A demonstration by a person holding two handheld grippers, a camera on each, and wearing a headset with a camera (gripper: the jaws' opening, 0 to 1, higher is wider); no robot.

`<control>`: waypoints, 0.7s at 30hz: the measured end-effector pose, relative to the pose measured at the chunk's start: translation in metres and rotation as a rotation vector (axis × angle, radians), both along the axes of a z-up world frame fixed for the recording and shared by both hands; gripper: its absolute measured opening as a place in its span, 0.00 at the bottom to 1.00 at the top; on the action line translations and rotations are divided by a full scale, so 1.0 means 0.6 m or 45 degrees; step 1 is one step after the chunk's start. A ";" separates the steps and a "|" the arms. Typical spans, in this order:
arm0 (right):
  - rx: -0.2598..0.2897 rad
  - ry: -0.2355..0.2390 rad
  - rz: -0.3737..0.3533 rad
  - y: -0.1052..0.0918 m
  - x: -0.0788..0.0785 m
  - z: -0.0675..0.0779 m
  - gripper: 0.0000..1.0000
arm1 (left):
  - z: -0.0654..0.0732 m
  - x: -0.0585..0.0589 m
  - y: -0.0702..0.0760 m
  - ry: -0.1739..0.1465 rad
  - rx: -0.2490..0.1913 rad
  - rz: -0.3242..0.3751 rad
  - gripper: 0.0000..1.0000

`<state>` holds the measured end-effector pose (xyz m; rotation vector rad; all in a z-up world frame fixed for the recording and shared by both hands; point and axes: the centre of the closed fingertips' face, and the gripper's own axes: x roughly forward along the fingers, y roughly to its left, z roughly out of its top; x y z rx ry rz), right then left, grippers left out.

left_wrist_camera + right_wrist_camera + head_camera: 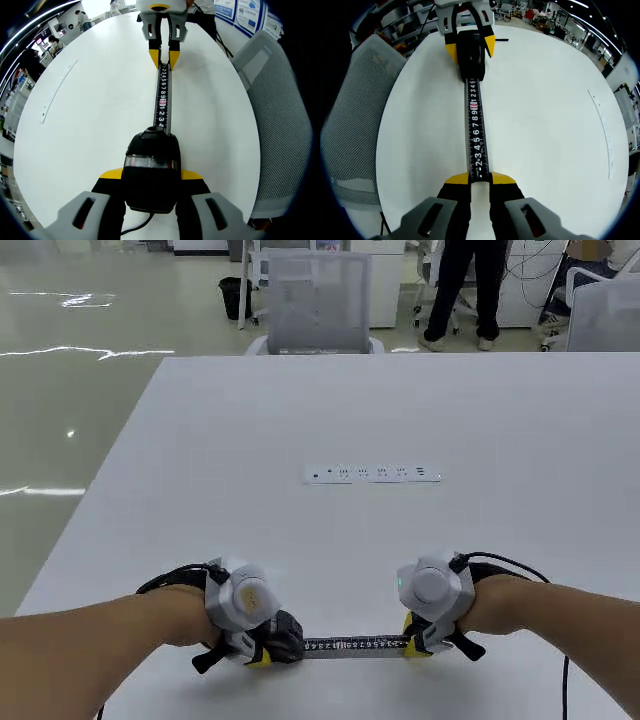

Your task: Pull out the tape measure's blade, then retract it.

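Our left tongs (pixel 152 174) pinch the black case of the tape measure (pixel 151 150); our right tongs (pixel 480 178) are pressed onto the free end of its blade (pixel 476 125). We judge the main risk to be the right grip slackening; the sprung blade would whip back into the case uncontrolled; a slipping left grip could instead let the case drag along the counter (pixel 400 410). The case sits between the left jaws; the blade runs straight from it to the right tongs, low over the white counter; a power strip (pixel 372 474) lies well apart, beyond.
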<state>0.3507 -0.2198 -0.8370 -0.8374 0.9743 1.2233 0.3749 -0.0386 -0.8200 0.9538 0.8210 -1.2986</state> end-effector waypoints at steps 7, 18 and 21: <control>-0.005 -0.005 -0.004 -0.010 -0.003 0.001 0.12 | 0.000 0.000 0.000 0.000 -0.001 0.003 0.34; -0.010 -0.004 -0.025 -0.025 -0.002 -0.001 0.12 | -0.001 0.001 0.000 -0.001 -0.007 0.006 0.34; -0.011 -0.005 -0.025 -0.028 -0.003 0.000 0.12 | 0.000 0.001 0.000 -0.001 -0.008 0.007 0.34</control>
